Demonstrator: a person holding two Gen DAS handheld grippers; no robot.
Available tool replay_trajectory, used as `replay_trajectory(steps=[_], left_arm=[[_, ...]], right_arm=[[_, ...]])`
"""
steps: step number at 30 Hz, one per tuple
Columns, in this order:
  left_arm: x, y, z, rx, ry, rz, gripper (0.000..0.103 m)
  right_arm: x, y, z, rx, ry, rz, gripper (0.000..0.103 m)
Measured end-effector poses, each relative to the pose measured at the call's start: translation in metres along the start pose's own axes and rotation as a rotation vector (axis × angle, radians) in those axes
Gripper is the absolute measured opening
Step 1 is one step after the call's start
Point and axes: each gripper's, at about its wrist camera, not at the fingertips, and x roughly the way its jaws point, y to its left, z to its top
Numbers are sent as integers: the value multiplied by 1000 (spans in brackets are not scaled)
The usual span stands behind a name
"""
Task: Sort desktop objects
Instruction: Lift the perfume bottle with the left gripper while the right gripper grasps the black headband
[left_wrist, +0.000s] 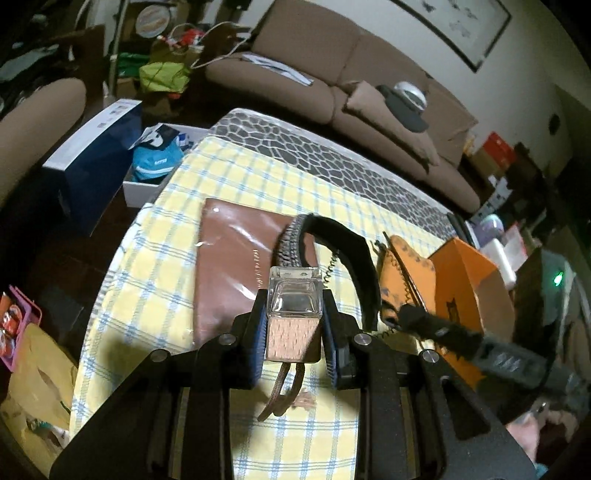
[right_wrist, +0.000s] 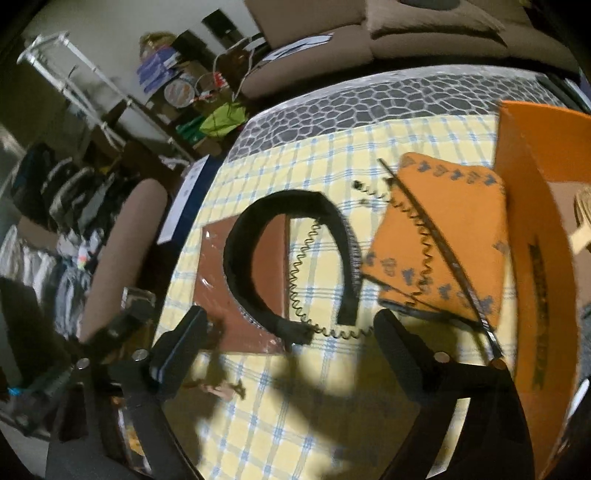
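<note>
The left gripper (left_wrist: 293, 328) pinched a glass bottle with a wooden cap (left_wrist: 294, 315) above the checked cloth (left_wrist: 155, 266). The right gripper (right_wrist: 288, 354) hung wide open, holding nothing, near the black headband (right_wrist: 295, 258). Best carried level toward the orange box (right_wrist: 543, 236) at right, clearing the headband.

In your right wrist view, the headband (right_wrist: 291, 254) lies mid-frame on the table (right_wrist: 332, 155), partly over the flat pouch (right_wrist: 236, 295) at its left. The notebook (right_wrist: 443, 236) lies right of it, beside the box (right_wrist: 539, 221) at the right edge.
</note>
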Motion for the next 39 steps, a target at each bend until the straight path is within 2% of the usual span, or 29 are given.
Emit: replay_trajectory(steps=[5, 11, 16, 19, 22, 27, 39], left_arm=[[-5, 9, 5, -25, -6, -3, 24], [-6, 14, 8, -46, -1, -11, 24], [-5, 19, 9, -62, 7, -14, 24], [-3, 19, 11, -64, 10, -13, 24], [-2, 19, 12, -66, 15, -18, 24], [-2, 14, 13, -58, 15, -29, 24], [-14, -18, 13, -19, -10, -87, 24]], right_arm=[[28, 31, -8, -131, 17, -35, 84], [63, 58, -18, -288, 33, -125, 68], [89, 60, -21, -340, 60, -186, 42], [92, 60, -21, -358, 45, -197, 31], [89, 61, -19, -344, 34, -169, 25], [68, 72, -14, -358, -33, -133, 17], [-19, 70, 7, -272, -175, 3, 13]])
